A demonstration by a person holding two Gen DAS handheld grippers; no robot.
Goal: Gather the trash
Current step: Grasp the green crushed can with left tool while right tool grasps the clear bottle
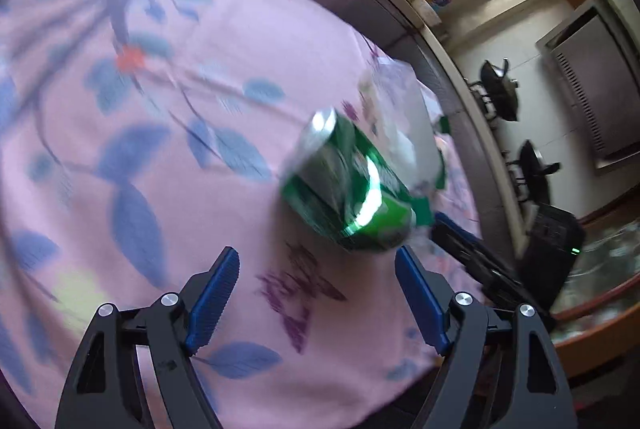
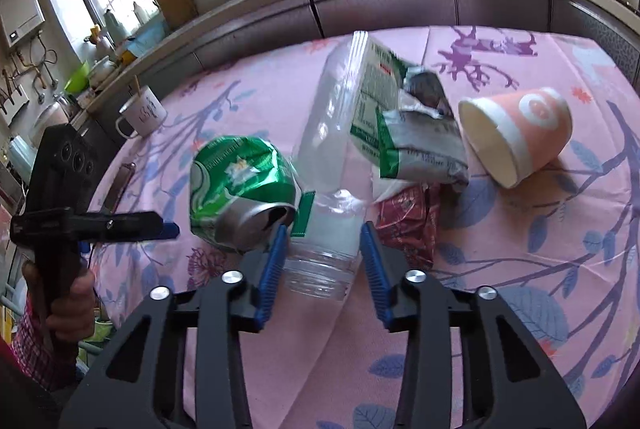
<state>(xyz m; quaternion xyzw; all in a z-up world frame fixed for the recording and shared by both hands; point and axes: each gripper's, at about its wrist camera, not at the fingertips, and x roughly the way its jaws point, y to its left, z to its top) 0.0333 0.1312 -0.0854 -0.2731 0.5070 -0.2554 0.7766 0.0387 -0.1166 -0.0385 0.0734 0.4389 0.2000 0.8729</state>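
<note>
Paper cup (image 2: 516,133) only in right view; can (image 1: 352,185) in both.

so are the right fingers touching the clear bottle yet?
Touching. The right wrist view shows both blue fingers flush against the sides of the clear bottle, with no gap visible.

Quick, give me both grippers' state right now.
Left gripper: open, empty, near the green can.
Right gripper: around the clear bottle; grip cannot be told.
</note>
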